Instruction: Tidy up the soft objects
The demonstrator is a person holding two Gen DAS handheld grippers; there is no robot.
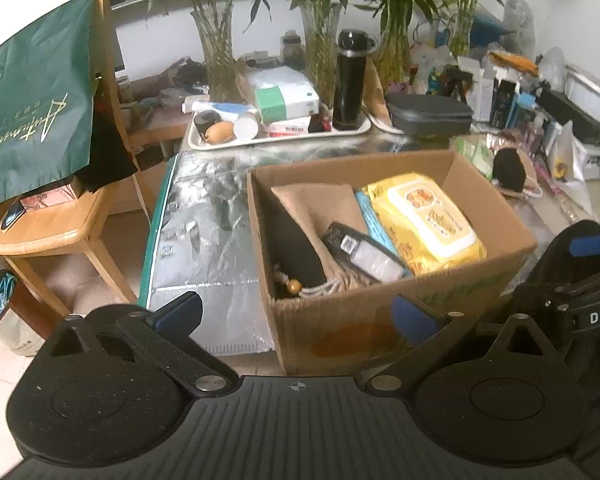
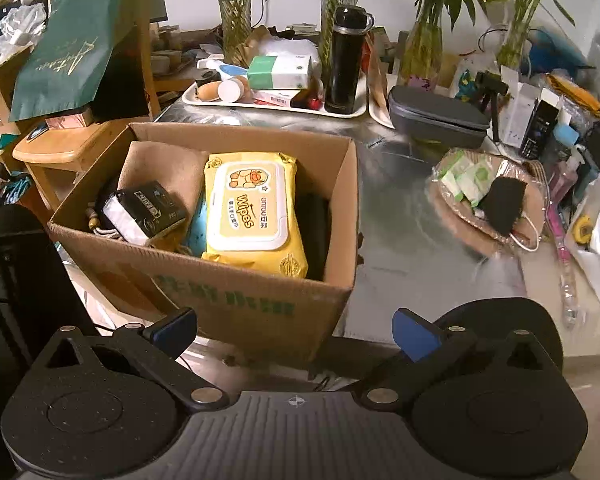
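I held both tools back at the near edge of the tabletop (image 2: 400, 208), clear of the cardboard box (image 2: 236, 300), so I could look over what had been gathered. My left hand-held gripper (image 1: 296, 312) was spread wide with nothing between its blue pads, and my right hand-held gripper (image 2: 296, 328) stood just as wide and just as empty.

The yellow wipes pack (image 2: 252, 208) lay flat inside the box, lid face up, towards the right side. Its long axis ran from the near wall to the far wall, and in the right wrist view the printed word read sideways. I judged it had been laid that way to sit snugly alongside the other soft things: a black-wrapped tissue pack (image 2: 144, 212) resting tilted on a tan cloth pouch (image 2: 164, 168) at the left.

Well to the right, a woven basket (image 2: 460, 216) with small green-and-white packets and a black face mask (image 2: 504, 200) waited on the tabletop, probably next.
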